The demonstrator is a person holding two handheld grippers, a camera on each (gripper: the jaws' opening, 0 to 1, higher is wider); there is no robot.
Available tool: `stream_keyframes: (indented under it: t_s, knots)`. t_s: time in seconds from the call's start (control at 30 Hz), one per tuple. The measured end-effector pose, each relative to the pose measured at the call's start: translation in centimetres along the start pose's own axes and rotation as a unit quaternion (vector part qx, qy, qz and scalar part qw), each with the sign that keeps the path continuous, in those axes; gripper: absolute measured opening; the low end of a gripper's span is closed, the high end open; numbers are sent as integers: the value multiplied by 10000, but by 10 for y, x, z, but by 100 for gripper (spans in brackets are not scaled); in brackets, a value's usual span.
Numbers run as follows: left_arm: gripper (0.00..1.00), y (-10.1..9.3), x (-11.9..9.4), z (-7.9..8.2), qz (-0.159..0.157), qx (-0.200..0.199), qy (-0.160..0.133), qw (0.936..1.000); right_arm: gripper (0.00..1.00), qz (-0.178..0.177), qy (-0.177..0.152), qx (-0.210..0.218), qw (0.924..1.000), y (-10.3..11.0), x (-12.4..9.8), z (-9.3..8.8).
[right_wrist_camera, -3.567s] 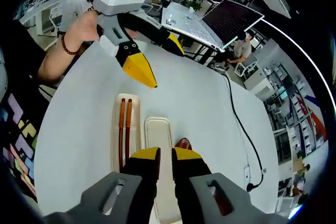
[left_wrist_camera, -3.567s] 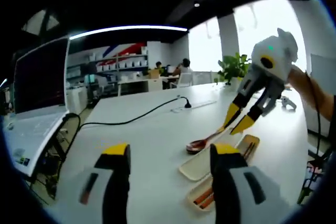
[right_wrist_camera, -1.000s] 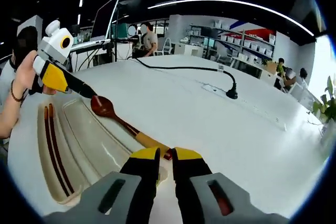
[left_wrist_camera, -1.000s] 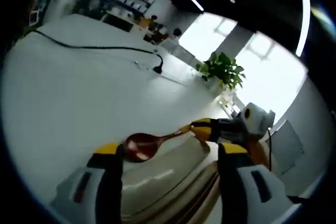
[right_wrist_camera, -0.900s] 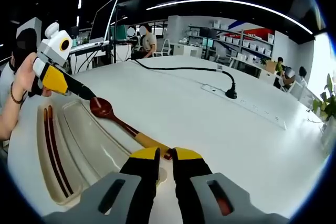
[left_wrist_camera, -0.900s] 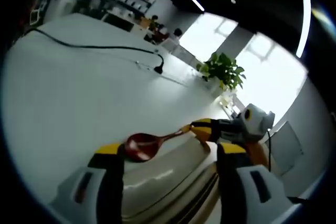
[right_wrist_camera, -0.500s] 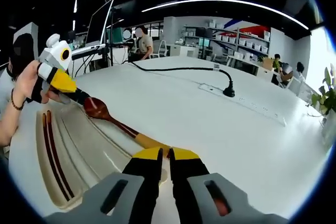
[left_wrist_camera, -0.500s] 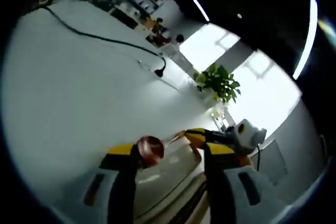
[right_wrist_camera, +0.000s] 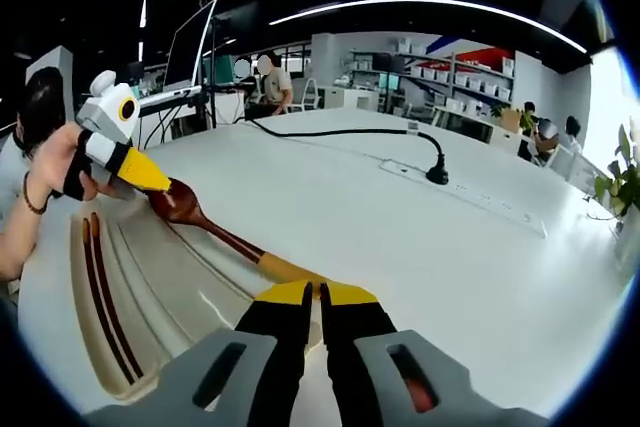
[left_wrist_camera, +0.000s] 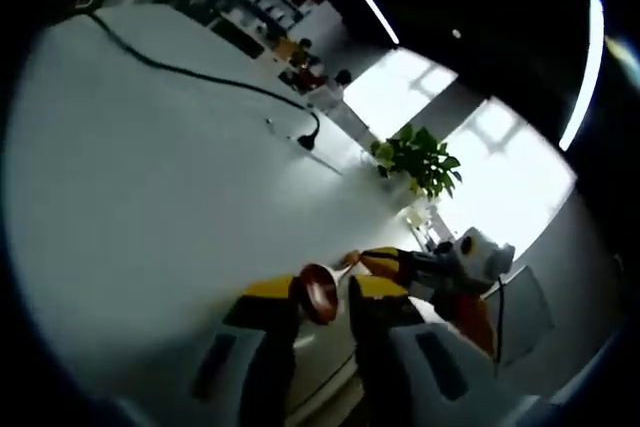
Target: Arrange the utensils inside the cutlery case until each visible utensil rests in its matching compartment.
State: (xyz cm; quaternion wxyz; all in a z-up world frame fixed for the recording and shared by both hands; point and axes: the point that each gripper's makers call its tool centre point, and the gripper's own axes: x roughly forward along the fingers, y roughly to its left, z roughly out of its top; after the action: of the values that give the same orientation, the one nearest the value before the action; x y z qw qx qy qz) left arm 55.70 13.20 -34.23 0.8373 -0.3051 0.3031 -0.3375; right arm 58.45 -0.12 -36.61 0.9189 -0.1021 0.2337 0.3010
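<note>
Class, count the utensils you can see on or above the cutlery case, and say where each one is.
3: two chopsticks lie side by side in the case's narrow outer compartment; one wooden spoon is held over the case between both grippers. Others may be hidden.

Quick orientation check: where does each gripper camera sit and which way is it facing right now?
Left gripper view: rides the left gripper, faces the spoon bowl between its fingers, the right gripper beyond.
Right gripper view: rides the right gripper, faces along the spoon to the left gripper and a hand.
Shared: spoon, cutlery case, white table.
</note>
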Motion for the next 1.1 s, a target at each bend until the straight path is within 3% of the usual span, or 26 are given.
stream_keyframes:
  t_s: [0.13, 0.33, 0.43, 0.5, 0.63, 0.7, 0.77, 0.87, 1.0, 1.07, 1.1]
  knots:
    - [9, 2, 0, 0, 26, -38, 15, 10000, 3, 1, 3, 2, 10000, -1, 1, 1]
    - [6, 7, 1, 1, 188, 21, -24, 9998, 4, 43, -3, 10, 10000, 1, 0, 1]
    - [6, 1, 1, 3, 83, -105, -42, 9999, 8, 91, -14, -23, 10000, 3, 0, 1]
    - [5, -1, 0, 2, 127, 25, -14, 9999, 8, 132, -35, 48, 9999, 4, -2, 1]
    - [5, -6, -1, 4, 47, 69, -59, 9999, 12, 82, -227, 183, 9995, -1, -5, 5]
    - [5, -10, -2, 7, -62, 57, -142, 9999, 18, -1, -541, 344, 9979, -9, -10, 14]
    - [5, -16, -4, 13, -261, -87, -323, 9991, 24, -98, -1007, 815, 9915, -19, -18, 25]
    - [5, -23, -6, 8, -513, -138, -202, 9984, 21, -39, -1463, 1558, 9769, -33, -34, 35]
    - [5, -35, -11, 13, -787, -229, -281, 9962, 21, 205, -1847, 1997, 9621, -39, -48, 50]
    - [5, -44, -18, 15, -951, -183, -297, 9949, 21, 70, -2090, 2185, 9532, -45, -57, 58]
    - [5, -46, -22, 16, -997, -159, -308, 9944, 21, 42, -2173, 2094, 9534, -46, -62, 63]
